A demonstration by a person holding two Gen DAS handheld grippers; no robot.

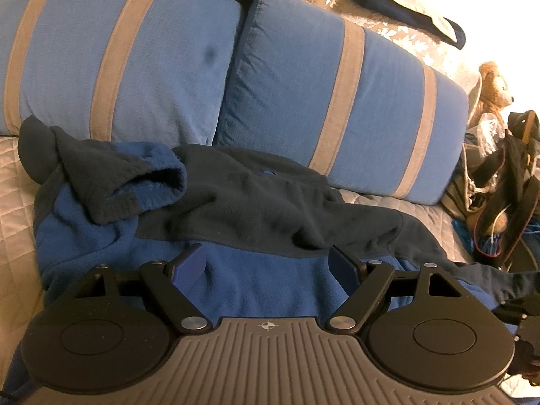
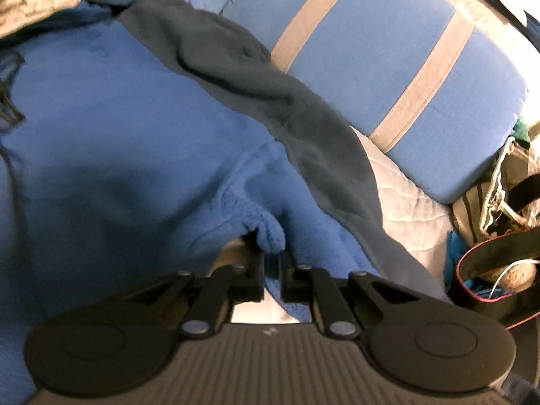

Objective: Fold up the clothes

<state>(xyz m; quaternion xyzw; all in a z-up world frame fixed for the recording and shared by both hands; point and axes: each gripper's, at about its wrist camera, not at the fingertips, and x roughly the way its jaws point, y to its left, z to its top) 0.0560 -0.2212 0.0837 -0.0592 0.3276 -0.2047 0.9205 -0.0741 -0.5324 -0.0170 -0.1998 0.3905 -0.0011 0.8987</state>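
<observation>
My left tongs (image 1: 266, 266) are spread wide, nothing between the fingers, hovering over the light-blue middle of the fleece jacket (image 1: 216, 222). My right tongs (image 2: 271, 270) are pressed together, pinching a fold of the jacket's light-blue edge (image 2: 270, 236); the fabric bunches up just above the fingertips and a strip hangs down between the fingers.

The jacket lies spread on the quilted bed cover (image 1: 17, 195), in front of the pillows. In the left view its dark navy upper panel (image 1: 263, 195) runs from 10 to 3 o'clock, and a navy cuffed sleeve (image 1: 135, 185) is flopped over at 10 o'clock, opening facing right. In the right view the navy part runs diagonally from 12 to 4 o'clock and the light blue fills the left half.

Two blue pillows with grey stripes, side by side at 12 o'clock in the left view: the left pillow (image 1: 111, 54) and the right pillow (image 1: 337, 101), touching each other, with the jacket's top edge against their base. A dark garment (image 1: 388, 3) lies behind them at 1 o'clock. A teddy bear (image 1: 492, 84) at 2 o'clock, and a pile of bags and straps (image 1: 506, 202) at 3 o'clock, beside the bed edge.

The right view is somewhat blurred, so I can't make out seam details.
</observation>
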